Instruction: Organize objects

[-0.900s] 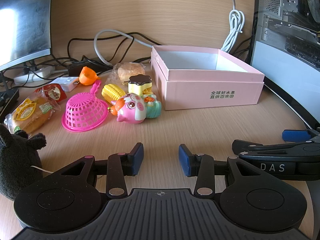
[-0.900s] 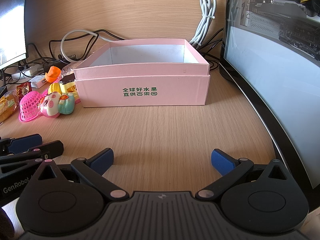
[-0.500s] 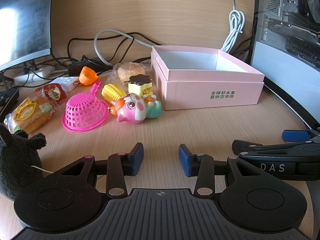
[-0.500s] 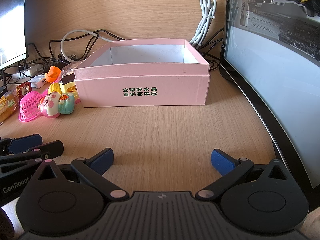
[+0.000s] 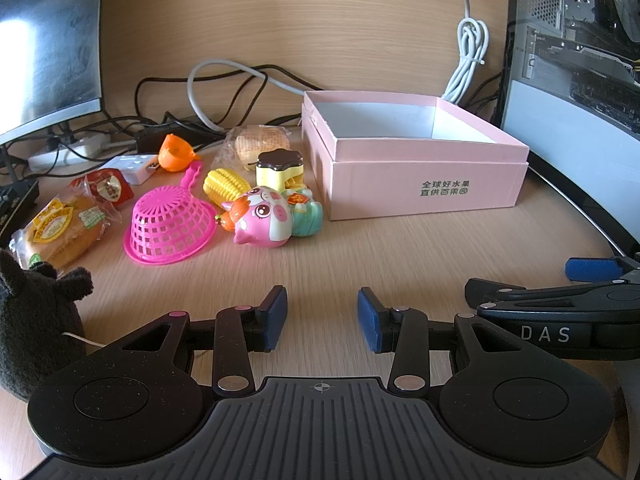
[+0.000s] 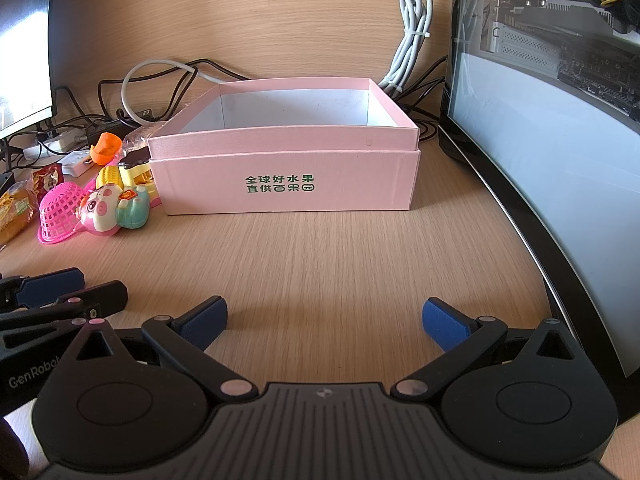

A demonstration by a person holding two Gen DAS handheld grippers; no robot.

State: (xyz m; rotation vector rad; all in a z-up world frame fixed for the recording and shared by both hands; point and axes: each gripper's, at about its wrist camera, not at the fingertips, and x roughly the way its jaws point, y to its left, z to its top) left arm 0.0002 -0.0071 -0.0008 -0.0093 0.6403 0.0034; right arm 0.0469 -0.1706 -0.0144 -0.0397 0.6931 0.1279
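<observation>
An open pink box (image 5: 424, 190) (image 6: 288, 184) stands on the wooden desk, empty inside. Left of it lie toys: a pink pig toy (image 5: 264, 222) (image 6: 98, 214), a magenta basket (image 5: 170, 226) (image 6: 58, 212), a toy corn (image 5: 226, 184), a yellow block with a brown top (image 5: 280, 166), an orange cup (image 5: 174, 152) and wrapped breads (image 5: 60, 230). My left gripper (image 5: 322, 316) is open and empty, low over the desk in front of the toys. My right gripper (image 6: 324, 320) is open wide and empty, in front of the box.
A black plush (image 5: 28, 320) sits at the near left. Monitors stand at the left (image 5: 44, 40) and right (image 6: 560, 140). Cables (image 5: 224, 92) and a power strip (image 5: 64, 154) lie along the back wall. Each gripper shows at the other view's edge.
</observation>
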